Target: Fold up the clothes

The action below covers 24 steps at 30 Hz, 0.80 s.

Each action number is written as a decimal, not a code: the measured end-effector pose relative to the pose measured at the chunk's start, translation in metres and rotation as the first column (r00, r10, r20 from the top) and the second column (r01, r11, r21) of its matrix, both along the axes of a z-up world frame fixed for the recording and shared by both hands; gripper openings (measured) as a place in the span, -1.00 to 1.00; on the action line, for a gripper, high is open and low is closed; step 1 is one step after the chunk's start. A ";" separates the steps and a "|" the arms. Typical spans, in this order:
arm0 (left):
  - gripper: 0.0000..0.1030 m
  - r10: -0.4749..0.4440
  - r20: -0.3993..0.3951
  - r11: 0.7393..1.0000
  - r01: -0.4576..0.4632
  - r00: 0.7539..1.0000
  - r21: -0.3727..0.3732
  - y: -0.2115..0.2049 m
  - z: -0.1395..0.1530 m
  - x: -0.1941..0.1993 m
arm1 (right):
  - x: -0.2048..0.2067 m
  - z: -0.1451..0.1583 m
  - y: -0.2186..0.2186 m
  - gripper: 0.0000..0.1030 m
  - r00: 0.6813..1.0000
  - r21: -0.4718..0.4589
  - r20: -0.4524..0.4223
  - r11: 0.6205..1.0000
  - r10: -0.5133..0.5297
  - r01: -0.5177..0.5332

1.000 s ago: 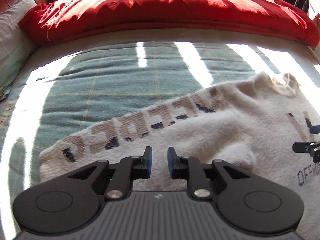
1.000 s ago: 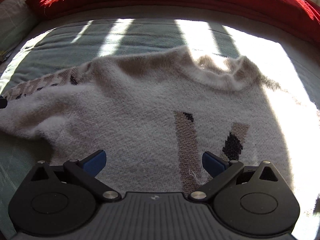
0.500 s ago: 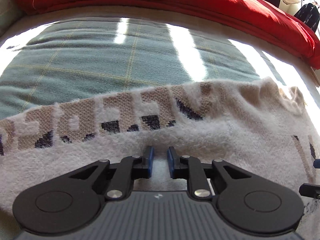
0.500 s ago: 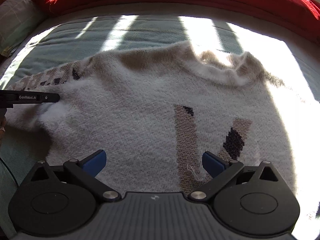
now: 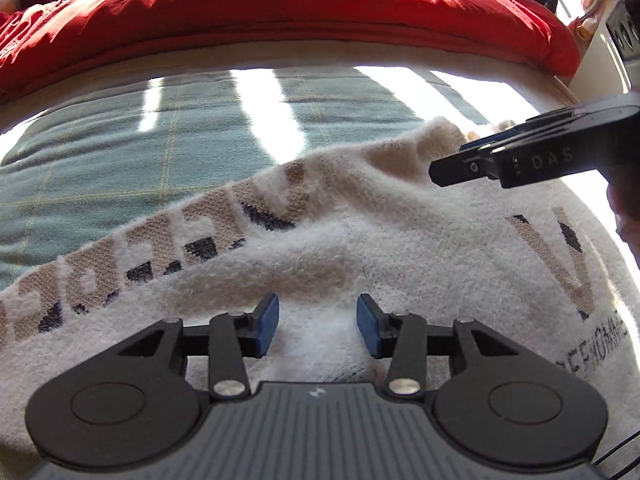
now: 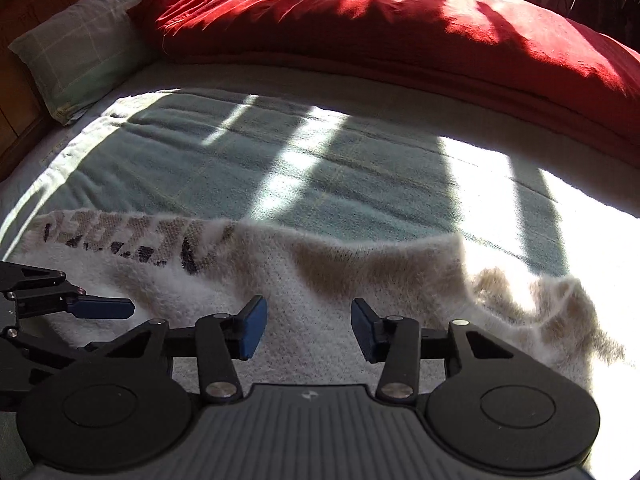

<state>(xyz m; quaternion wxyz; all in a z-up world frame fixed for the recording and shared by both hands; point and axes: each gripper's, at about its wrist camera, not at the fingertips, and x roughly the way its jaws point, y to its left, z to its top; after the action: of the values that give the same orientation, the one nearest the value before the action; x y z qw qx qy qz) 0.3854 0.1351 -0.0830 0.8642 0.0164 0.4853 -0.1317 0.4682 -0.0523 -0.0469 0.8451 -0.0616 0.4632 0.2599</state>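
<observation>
A fluffy white sweater with tan and dark knitted letters lies spread on the bed; it also shows in the right wrist view. Its lettered sleeve runs out to the left. My left gripper is open and empty just above the sweater's body. My right gripper is open and empty over the sweater near the shoulder. The right gripper also shows in the left wrist view, above the collar. The left gripper shows at the left edge of the right wrist view.
The bed has a green checked blanket with bright sun patches. A red duvet is bunched along the far side. A green pillow lies at the far left by a wooden headboard. Dark clothes hang behind.
My left gripper has opened from nearly shut. My right gripper has narrowed from wide open and moved up toward the sweater's shoulder and collar. Both now sit close together.
</observation>
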 end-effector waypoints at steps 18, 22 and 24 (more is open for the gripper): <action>0.32 0.027 0.057 0.999 -0.029 0.998 0.031 0.029 -0.012 0.007 | 0.065 -0.043 0.047 0.22 1.000 -0.055 0.005 0.998 0.016 -0.015; 0.28 0.079 0.073 0.993 -0.085 0.994 0.083 0.048 0.001 -0.006 | 0.041 -0.013 0.035 0.22 0.998 0.038 -0.015 0.997 0.063 -0.063; 0.27 0.102 0.070 0.987 -0.110 0.992 0.119 0.060 0.003 -0.012 | 0.021 -0.004 0.035 0.20 0.990 0.096 -0.056 0.988 0.130 -0.124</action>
<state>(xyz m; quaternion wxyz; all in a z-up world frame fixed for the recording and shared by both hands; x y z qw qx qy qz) 0.3732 0.1947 -0.0802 0.8823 0.0476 0.4650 -0.0548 0.4888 -0.0173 -0.0511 0.8139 -0.0437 0.4718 0.3362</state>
